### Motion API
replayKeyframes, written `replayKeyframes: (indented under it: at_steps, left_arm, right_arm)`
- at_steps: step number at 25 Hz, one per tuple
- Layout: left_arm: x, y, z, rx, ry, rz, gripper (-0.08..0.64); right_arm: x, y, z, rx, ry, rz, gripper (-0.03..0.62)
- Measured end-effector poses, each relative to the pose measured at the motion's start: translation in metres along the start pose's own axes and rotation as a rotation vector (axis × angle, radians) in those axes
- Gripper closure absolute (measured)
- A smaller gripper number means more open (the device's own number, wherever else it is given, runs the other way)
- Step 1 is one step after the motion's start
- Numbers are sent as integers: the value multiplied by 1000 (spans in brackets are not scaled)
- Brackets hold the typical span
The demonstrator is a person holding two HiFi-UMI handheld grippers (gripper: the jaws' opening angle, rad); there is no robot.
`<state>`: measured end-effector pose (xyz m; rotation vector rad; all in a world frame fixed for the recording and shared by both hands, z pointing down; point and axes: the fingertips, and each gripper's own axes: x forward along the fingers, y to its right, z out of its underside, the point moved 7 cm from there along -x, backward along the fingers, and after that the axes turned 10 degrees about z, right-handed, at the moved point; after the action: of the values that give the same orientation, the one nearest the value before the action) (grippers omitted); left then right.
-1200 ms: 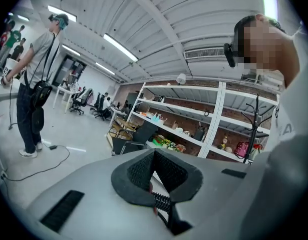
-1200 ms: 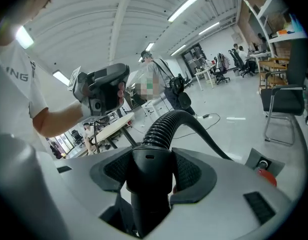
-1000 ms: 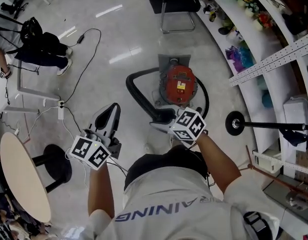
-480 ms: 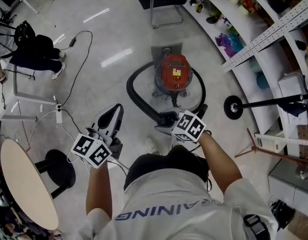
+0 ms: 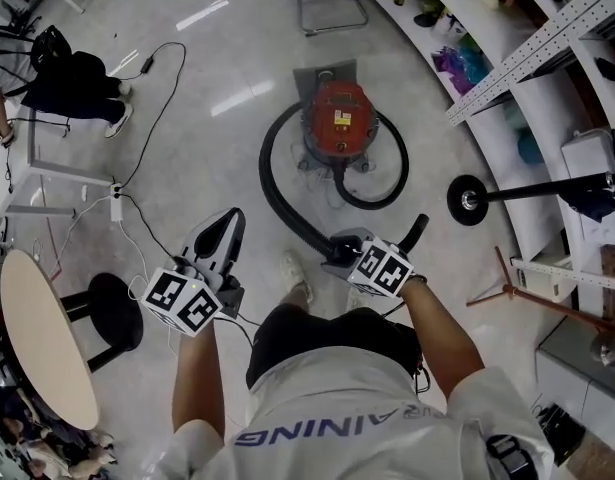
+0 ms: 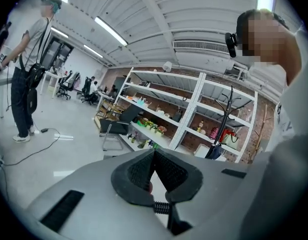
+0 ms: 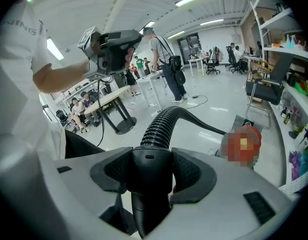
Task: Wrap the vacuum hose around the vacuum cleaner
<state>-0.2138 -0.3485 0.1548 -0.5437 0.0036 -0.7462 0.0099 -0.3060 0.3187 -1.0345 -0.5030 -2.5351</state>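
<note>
the right gripper (image 5: 339, 250) is clamping the vacuum hose (image 5: 275, 190) end at lower centre, the left gripper (image 5: 221, 236) hanging closed and empty; wrapping is likely calling for a sweep around the vacuum cleaner (image 5: 337, 120) at upper centre.

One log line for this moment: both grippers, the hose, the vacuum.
left gripper: jaws shut, empty | right gripper: jaws shut on hose | hose: arcs partway round vacuum cleaner on floor

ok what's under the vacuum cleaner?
A grey flat panel sticks out from under the vacuum cleaner on its far side, lying on the floor. The red body covers the rest, so its extent underneath can't be seen.
</note>
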Motion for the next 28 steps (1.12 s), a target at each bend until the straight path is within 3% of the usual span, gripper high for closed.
replayKeyframes:
  at_steps: [8, 14, 22, 28]
  left_arm:
    - [26, 56, 96, -10, -43, -76, 546]
    - [39, 63, 137, 3, -101, -37, 546]
    - [17, 24, 182, 6, -158, -5, 546]
    - [11, -14, 235, 33, -199, -13, 546]
  right_arm:
    - [-17, 6, 103, -107, -46, -9, 348]
    - [-20, 16, 129, -52, -21, 31, 348]
    - [10, 10, 138, -55, -28, 89, 348]
    - [59, 7, 172, -90, -50, 85, 348]
